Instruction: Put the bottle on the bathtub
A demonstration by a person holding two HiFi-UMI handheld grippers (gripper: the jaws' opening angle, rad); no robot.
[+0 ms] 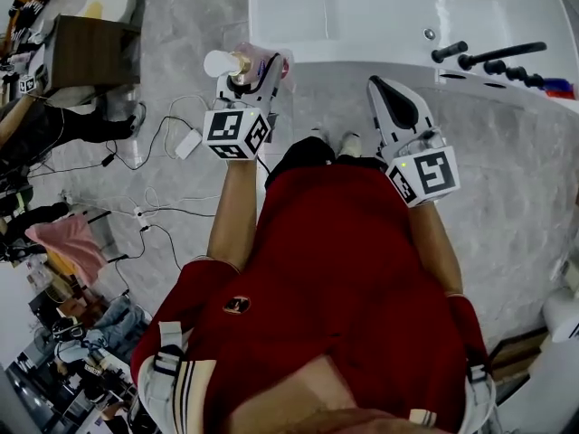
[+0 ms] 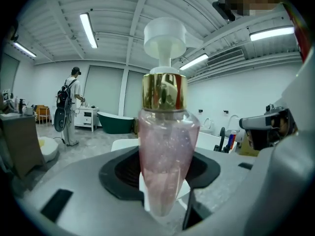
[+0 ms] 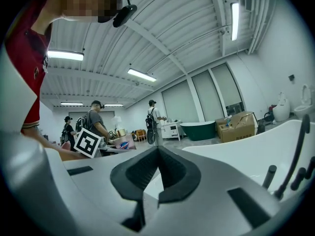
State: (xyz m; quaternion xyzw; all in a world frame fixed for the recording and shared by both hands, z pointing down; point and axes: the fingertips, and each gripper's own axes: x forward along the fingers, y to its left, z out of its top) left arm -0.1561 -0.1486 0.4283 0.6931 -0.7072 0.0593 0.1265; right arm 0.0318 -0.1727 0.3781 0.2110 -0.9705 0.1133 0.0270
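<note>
My left gripper [image 1: 256, 78] has its jaws set fairly wide and clamped on the lower body of the bottle [image 2: 166, 146]: clear pink, with a gold collar and a white pump head. In the left gripper view the bottle rises straight up out of the dark pads, its narrow bottom end tucked down between them. From the head view I see it held in the air over the grey floor [image 1: 181, 25], just beside the near corner of the tub [image 1: 344, 21], with the pump head towards the left of the picture; it is not on the tub. My right gripper [image 1: 380, 87] carries nothing: in its own view the two pads meet with only a thin slit between them. It hangs near the tub's front rim, with the black taps [image 1: 493, 61] further to the right on the ledge. White cables [image 1: 167, 129] trail over the floor to the left of my left arm.
</note>
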